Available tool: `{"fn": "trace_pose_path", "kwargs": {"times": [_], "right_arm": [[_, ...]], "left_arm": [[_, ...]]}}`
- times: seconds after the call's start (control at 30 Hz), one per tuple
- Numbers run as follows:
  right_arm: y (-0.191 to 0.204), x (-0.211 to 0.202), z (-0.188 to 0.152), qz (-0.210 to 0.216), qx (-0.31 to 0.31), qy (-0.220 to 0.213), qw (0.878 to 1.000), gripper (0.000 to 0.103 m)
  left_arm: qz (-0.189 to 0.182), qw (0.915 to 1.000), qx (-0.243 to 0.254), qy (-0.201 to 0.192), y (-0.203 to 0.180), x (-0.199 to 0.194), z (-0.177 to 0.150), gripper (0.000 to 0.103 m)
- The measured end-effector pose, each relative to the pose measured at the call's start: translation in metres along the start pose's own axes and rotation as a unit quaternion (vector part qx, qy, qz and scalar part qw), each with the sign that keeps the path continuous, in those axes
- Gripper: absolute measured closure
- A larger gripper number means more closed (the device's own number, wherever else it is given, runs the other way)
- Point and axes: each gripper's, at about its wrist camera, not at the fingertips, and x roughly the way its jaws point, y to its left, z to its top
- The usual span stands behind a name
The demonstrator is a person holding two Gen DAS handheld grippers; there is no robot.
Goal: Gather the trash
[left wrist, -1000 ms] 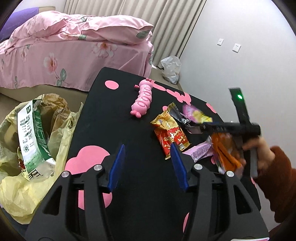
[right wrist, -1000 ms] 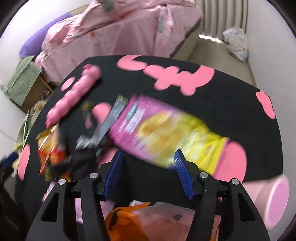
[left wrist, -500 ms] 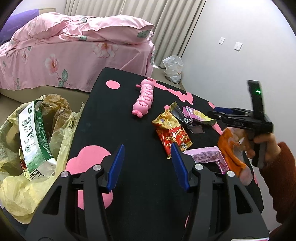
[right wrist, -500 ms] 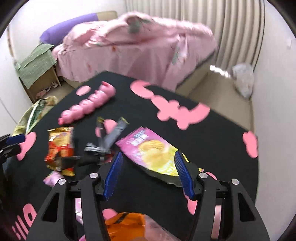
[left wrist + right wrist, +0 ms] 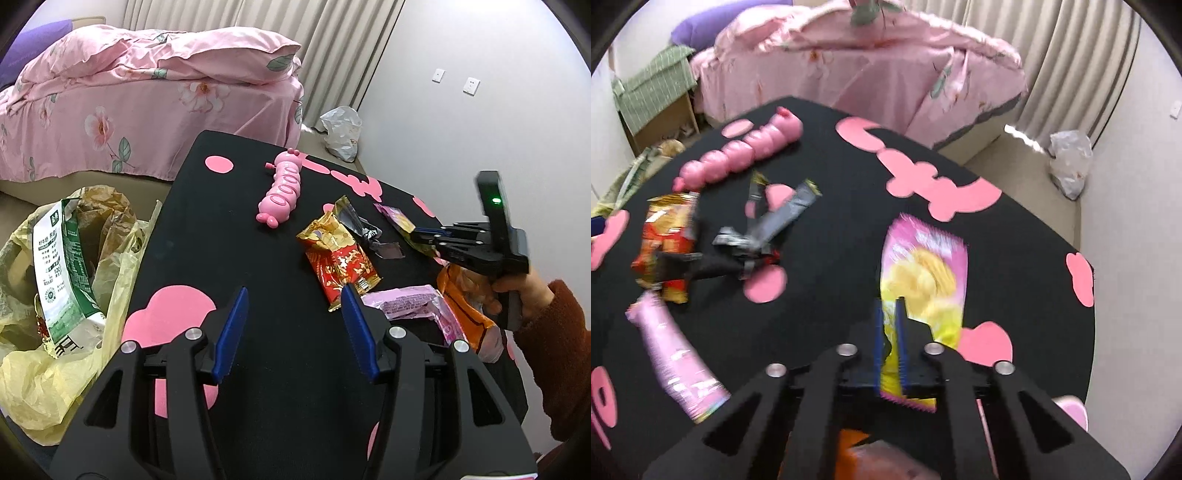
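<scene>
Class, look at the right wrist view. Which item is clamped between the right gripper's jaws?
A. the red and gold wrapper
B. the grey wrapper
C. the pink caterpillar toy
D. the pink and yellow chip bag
D: the right gripper has its jaws closed on the near end of the chip bag.

1. The worktop (image 5: 280, 398) is showing a matt black cloth with flat pink patches.
2. The red and gold wrapper (image 5: 338, 258) is gleaming like glossy foil.
3. The pink caterpillar toy (image 5: 282, 188) is looking like smooth, shiny plastic.
4. The yellow bag (image 5: 33, 391) is crinkling as thin plastic film.
</scene>
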Motion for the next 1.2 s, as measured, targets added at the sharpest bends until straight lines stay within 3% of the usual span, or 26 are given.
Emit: {"fn": "trace_pose_path", "kwargs": {"times": [0.2,0.4,0.43,0.47,0.5,0.53,0.6,0.7,0.8,0.87,0.93,1.03,1.13,1.2], "right_arm": [[0.024,-0.053,-0.025,0.100,0.040,-0.021,0.994,0.097],[0.035,-0.081,-0.050,0.152,0.069,-0.050,0.985,0.095],[0.035,-0.085,-0.053,0.146,0.073,-0.060,0.985,0.085],[0.034,-0.088,-0.055,0.138,0.073,-0.066,0.985,0.057],[0.033,-0.090,-0.057,0.134,0.072,-0.074,0.986,0.044],[0.031,-0.091,-0.058,0.136,0.075,-0.077,0.985,0.041],[0.027,-0.089,-0.058,0.149,0.082,-0.067,0.983,0.041],[0.021,-0.090,-0.060,0.119,0.095,-0.080,0.985,0.041],[0.009,-0.071,-0.060,0.137,0.148,-0.067,0.977,0.042],[0.008,-0.055,-0.059,0.151,0.172,-0.050,0.972,0.048],[0.012,-0.039,-0.057,0.152,0.184,-0.030,0.971,0.049],[0.022,-0.025,-0.056,0.140,0.171,-0.011,0.975,0.076],[0.023,-0.036,-0.057,0.151,0.167,-0.041,0.973,0.091],[0.023,-0.052,-0.059,0.142,0.161,-0.068,0.974,0.093]], "left_arm": [[0.001,1.0000,0.001,0.004,-0.002,0.003,-0.001,0.053],[-0.004,0.9999,0.009,0.009,-0.011,0.005,-0.002,0.053],[-0.003,0.9999,0.011,0.010,-0.013,0.006,-0.003,0.053],[-0.003,0.9998,0.013,0.011,-0.015,0.006,-0.003,0.053],[-0.003,0.9998,0.015,0.012,-0.016,0.007,-0.003,0.053],[-0.002,0.9998,0.016,0.012,-0.018,0.007,-0.003,0.053],[-0.001,0.9997,0.020,0.013,-0.020,0.007,-0.003,0.053],[0.000,0.9997,0.021,0.014,-0.022,0.008,-0.002,0.050],[-0.004,0.9998,0.014,0.013,-0.022,0.009,0.000,0.049],[-0.006,0.9998,0.008,0.015,-0.023,0.010,0.000,0.049],[-0.011,0.9998,0.003,0.017,-0.024,0.010,0.001,0.044],[-0.025,0.9994,0.002,0.023,-0.025,0.011,0.002,0.042],[-0.033,0.9989,-0.003,0.032,-0.025,0.013,0.002,0.030],[-0.049,0.9975,-0.008,0.050,-0.026,0.019,0.004,0.028]]}}
